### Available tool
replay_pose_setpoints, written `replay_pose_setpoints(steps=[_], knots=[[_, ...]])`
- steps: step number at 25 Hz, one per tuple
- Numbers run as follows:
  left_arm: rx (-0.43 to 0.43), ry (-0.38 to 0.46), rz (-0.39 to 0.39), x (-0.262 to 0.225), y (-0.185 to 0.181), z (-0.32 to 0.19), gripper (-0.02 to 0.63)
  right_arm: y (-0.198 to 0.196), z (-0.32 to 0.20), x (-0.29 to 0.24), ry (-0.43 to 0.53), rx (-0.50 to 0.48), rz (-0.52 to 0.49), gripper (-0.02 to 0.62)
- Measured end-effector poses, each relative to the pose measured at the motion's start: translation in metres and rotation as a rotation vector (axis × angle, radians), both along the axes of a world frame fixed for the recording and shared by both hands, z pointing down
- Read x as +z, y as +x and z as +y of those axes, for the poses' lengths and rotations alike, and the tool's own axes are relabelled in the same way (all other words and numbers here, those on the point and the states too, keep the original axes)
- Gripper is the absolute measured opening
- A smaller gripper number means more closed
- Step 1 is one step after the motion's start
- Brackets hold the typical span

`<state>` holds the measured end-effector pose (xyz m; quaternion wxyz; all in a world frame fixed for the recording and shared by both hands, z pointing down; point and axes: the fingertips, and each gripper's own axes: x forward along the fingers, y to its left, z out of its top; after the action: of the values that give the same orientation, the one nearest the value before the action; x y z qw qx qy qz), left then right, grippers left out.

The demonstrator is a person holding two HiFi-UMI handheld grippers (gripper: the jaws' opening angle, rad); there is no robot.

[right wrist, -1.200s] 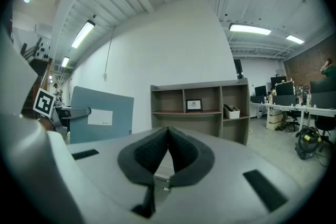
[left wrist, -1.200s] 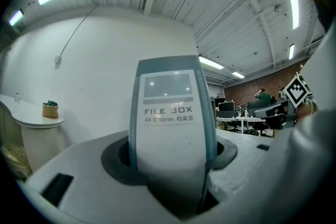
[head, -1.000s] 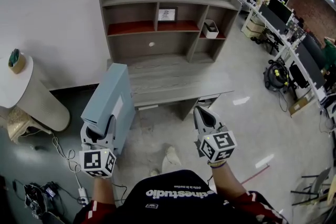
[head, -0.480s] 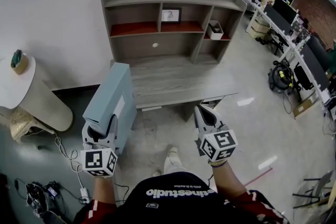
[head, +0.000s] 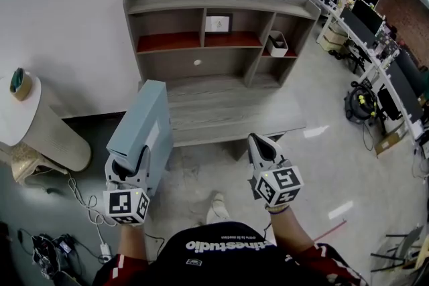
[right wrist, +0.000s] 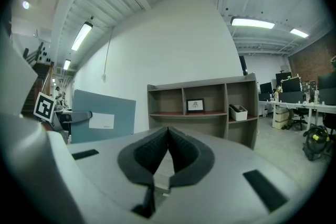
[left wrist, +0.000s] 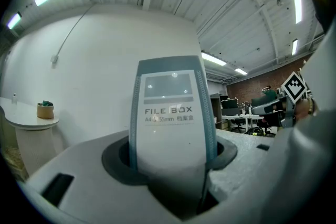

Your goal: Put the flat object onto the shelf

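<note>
Head view from above: left gripper (head: 129,167) clamped on the narrow end of a pale blue file box (head: 142,130), held up on edge, level, well short of the grey shelf unit (head: 214,30) at the wall. Right gripper (head: 259,144) empty, jaws pressed together. Grey bench (head: 228,110) between grippers and shelves. Framed picture (head: 218,23) and white basket (head: 277,43) on the red shelf boards.

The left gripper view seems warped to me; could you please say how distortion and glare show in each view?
Left gripper view: strong fisheye with black corners; the file box is sharp, with light spots on its upper panel. Right gripper view: same fisheye rim; ceiling light bright, shelf sharp. Head view: even light, glare patches on the floor.
</note>
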<state>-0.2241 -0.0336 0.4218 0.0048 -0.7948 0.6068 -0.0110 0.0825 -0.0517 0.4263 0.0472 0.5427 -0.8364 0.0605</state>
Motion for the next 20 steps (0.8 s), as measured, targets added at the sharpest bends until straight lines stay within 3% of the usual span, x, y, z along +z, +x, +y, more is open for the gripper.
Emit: replay_pose_setpoints(steps=[12, 20], knots=[[-0.011, 0.021, -0.021, -0.012, 0.028, -0.062, 0.261, 0.02, -0.074, -0.009, 0.014, -0.033, -0.025, -0.003], [-0.059, -0.01, -0.007, -0.008, 0.039, -0.103, 0.259, 0.027, -0.124, -0.011, 0.012, -0.086, -0.047, -0.003]])
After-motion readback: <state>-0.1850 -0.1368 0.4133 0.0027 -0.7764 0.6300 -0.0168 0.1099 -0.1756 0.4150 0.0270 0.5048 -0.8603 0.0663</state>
